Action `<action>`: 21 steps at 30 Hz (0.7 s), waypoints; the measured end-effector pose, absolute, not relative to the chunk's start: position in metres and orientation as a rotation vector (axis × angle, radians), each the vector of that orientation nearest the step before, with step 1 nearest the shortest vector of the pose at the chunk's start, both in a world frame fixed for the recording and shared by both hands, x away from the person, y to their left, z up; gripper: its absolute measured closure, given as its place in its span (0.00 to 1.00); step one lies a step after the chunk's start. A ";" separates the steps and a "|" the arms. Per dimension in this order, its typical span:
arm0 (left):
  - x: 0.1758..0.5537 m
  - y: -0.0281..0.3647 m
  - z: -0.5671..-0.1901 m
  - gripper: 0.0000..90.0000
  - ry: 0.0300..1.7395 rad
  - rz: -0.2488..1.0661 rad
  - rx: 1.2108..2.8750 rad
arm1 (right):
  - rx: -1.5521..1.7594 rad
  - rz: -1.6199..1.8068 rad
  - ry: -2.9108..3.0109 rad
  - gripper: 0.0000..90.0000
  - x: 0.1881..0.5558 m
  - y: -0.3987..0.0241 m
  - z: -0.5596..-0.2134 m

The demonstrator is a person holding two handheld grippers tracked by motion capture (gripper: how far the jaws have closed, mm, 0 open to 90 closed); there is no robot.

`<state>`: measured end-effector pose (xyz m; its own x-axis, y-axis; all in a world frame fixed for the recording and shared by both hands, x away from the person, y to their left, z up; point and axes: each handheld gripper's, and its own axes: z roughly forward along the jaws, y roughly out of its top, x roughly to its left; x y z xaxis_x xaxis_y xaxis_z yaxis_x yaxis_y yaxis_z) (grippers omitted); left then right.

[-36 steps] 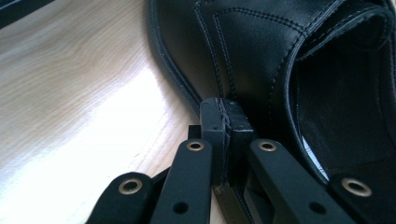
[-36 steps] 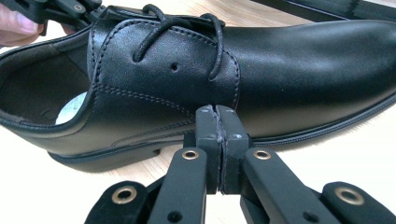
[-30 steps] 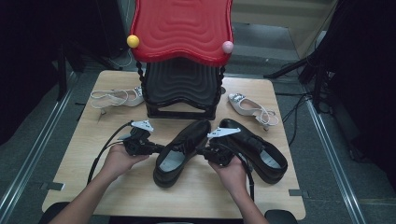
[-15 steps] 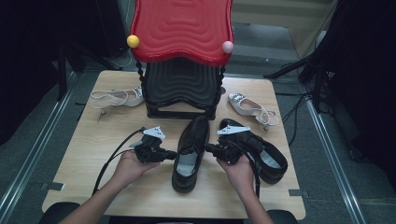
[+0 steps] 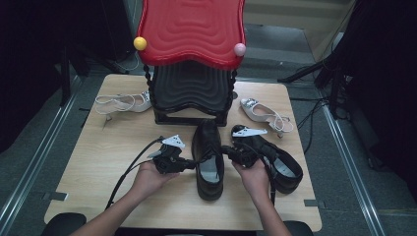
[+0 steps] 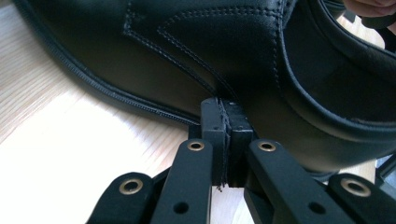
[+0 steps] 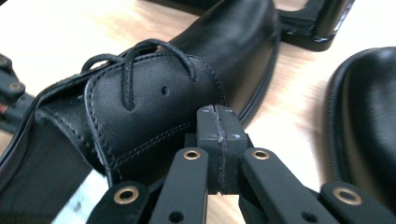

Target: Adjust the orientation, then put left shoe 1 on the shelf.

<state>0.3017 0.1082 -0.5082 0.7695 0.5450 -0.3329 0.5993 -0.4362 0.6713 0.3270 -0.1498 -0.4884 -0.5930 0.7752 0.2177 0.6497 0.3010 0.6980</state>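
Note:
A black lace-up shoe (image 5: 208,158) lies mid-table with its toe toward the rack. My left gripper (image 5: 192,162) is shut with nothing between its pads, its tip against the shoe's left side; in the left gripper view that gripper (image 6: 225,122) butts the leather wall (image 6: 224,51) just above the sole. My right gripper (image 5: 225,150) is shut too and meets the shoe's right side; in the right gripper view the closed tip (image 7: 218,122) sits at the shoe's lace flap (image 7: 154,107). A second black shoe (image 5: 275,160) lies just right of my right hand, and shows as a shoe (image 7: 369,121) in the right gripper view.
A red-topped black shoe rack (image 5: 192,83) stands at the back centre, with a yellow ball (image 5: 140,43) and a pink ball (image 5: 239,49) on its corners. One white sandal (image 5: 123,102) lies back left, another (image 5: 263,113) back right. Bare tabletop (image 5: 98,162) lies to the left.
The middle shoe has swung from a slant to pointing straight at the rack. Both hands shifted right with it, the left one more.

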 end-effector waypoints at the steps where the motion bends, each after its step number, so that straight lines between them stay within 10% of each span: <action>1: 0.302 0.109 -0.508 0.99 0.851 -0.082 2.133 | 1.347 1.174 2.402 1.00 0.329 -0.152 -0.489; 8: 0.304 0.123 -0.499 0.81 0.858 -0.050 2.168 | 1.360 1.197 2.392 0.88 0.327 -0.158 -0.480; 21: 0.321 0.160 -0.466 0.92 0.857 -0.084 2.107 | 1.375 1.235 2.425 0.79 0.304 -0.158 -0.449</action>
<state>0.3213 0.1596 -0.4657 0.7643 0.5463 -0.3426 0.6022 -0.4146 0.6823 0.3044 -0.1577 -0.4485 -0.5898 0.7532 0.2914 0.6787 0.2666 0.6843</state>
